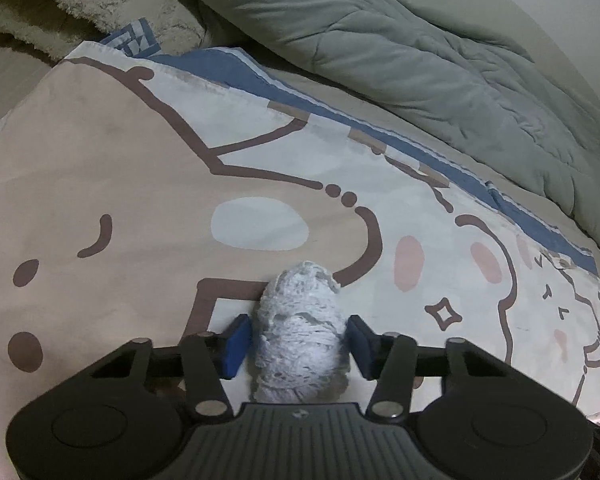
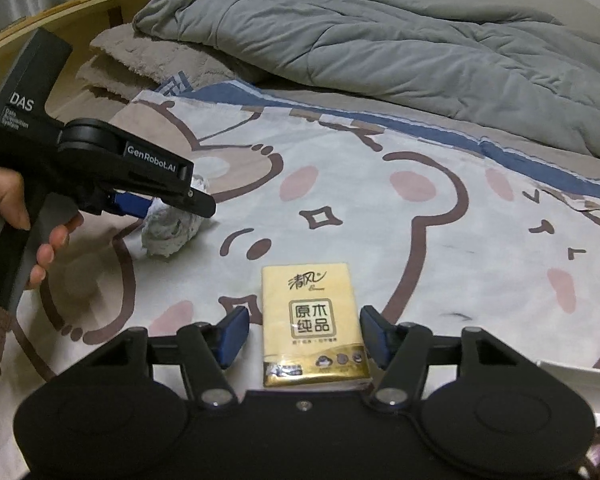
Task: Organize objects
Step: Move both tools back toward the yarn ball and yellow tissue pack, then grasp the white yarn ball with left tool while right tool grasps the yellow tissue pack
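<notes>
A ball of pale grey-white yarn (image 1: 300, 332) lies on the cartoon-print bed sheet (image 1: 120, 184) between the blue pads of my left gripper (image 1: 298, 340). The pads stand at its two sides, the left one with a slim gap, so the gripper is open around it. The right wrist view shows the same yarn ball (image 2: 172, 228) under the left gripper (image 2: 160, 208), held by a hand. A yellow tissue pack (image 2: 314, 320) lies between the fingers of my right gripper (image 2: 304, 336), which is open with gaps on both sides.
A rumpled grey quilt (image 2: 380, 40) covers the far side of the bed. A fuzzy beige blanket (image 2: 140, 64) lies at the far left by a wooden bed frame (image 2: 60, 8). A white flat object (image 2: 580, 376) is at the right edge.
</notes>
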